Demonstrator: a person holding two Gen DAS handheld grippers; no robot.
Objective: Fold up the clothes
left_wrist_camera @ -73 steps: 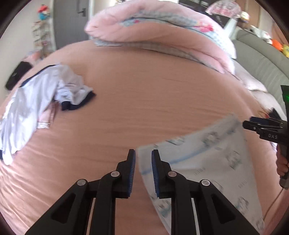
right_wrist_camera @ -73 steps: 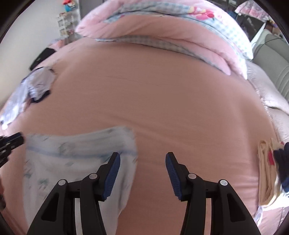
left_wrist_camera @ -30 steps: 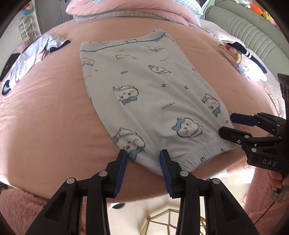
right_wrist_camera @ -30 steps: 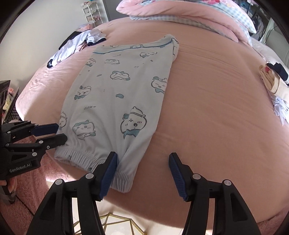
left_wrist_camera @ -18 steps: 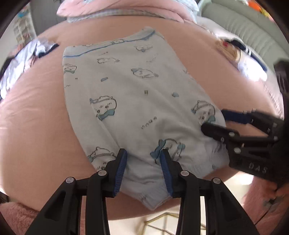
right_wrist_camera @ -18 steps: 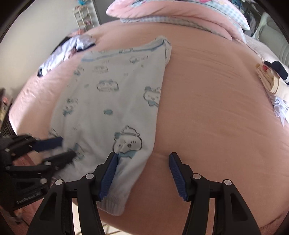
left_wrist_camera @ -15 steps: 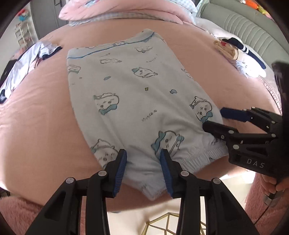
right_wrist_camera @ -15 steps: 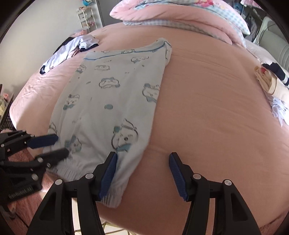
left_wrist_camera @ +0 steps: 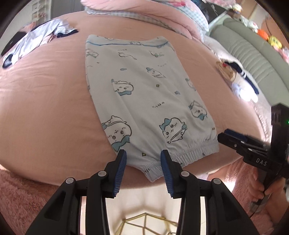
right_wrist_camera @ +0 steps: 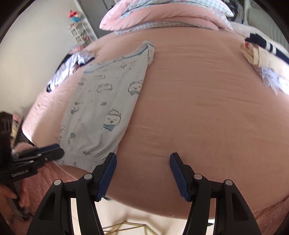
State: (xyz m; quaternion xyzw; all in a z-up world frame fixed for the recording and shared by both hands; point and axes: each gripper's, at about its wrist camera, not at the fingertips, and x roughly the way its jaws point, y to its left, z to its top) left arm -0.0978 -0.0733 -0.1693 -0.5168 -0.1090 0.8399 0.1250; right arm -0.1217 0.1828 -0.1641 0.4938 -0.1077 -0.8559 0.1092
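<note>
Light blue pyjama trousers [left_wrist_camera: 144,101] with cartoon prints lie flat and lengthwise on the pink bed, elastic cuffs at the near edge. They also show in the right wrist view [right_wrist_camera: 106,108]. My left gripper [left_wrist_camera: 143,159] is open, its fingers straddling the near cuff without clamping it. My right gripper [right_wrist_camera: 142,162] is open and empty over bare sheet just right of the trousers. The right gripper also appears in the left wrist view [left_wrist_camera: 233,139], beside the right cuff.
A crumpled white and navy garment [left_wrist_camera: 36,36] lies at the far left of the bed. Folded clothes [left_wrist_camera: 236,76] sit at the right. A pink quilt [right_wrist_camera: 162,16] is piled at the head. A pink rug [left_wrist_camera: 21,191] and gold wire frame [left_wrist_camera: 144,224] are below the bed edge.
Both grippers have laid the trousers out flat and drawn back to the near bed edge. The right gripper has shifted right, off the trousers. The left gripper stays open at the cuff.
</note>
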